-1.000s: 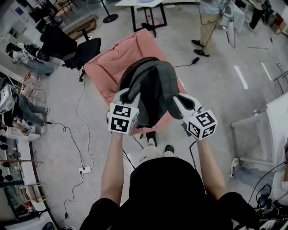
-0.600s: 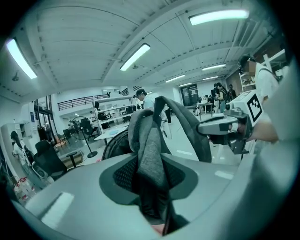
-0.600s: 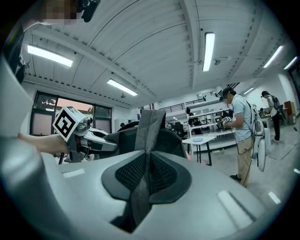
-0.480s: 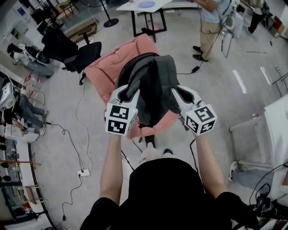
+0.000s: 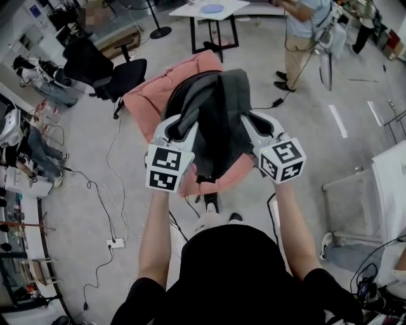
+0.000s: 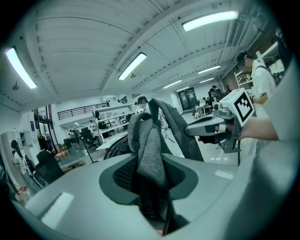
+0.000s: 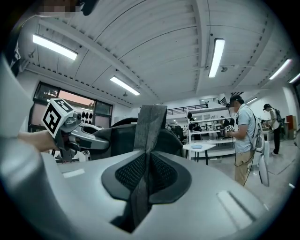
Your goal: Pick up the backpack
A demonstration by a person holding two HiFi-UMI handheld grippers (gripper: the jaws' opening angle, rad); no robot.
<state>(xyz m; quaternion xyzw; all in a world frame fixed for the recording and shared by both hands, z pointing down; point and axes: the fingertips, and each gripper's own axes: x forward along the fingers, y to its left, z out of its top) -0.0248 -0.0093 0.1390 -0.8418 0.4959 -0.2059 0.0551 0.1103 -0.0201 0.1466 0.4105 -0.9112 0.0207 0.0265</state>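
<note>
The backpack (image 5: 214,120), dark grey with black trim, hangs by its straps above a pink cushioned seat (image 5: 151,100). My left gripper (image 5: 183,126) is at its left side, shut on a padded grey shoulder strap (image 6: 150,152) that fills the gap between the jaws. At its right side my right gripper (image 5: 249,122) is shut on a flat grey strap (image 7: 146,140) that stands up between its pads. Each gripper view shows the other gripper across the bag: the right gripper (image 6: 212,127) and the left gripper (image 7: 89,139).
A black office chair (image 5: 109,68) stands left of the pink seat. A white table (image 5: 212,11) and a standing person (image 5: 301,35) are beyond it. Cables (image 5: 113,184) and a power strip (image 5: 118,242) lie on the floor at left. A white rack (image 5: 365,190) stands at right.
Both grippers have risen together with the straps in them. The backpack has come up higher over the pink seat.
</note>
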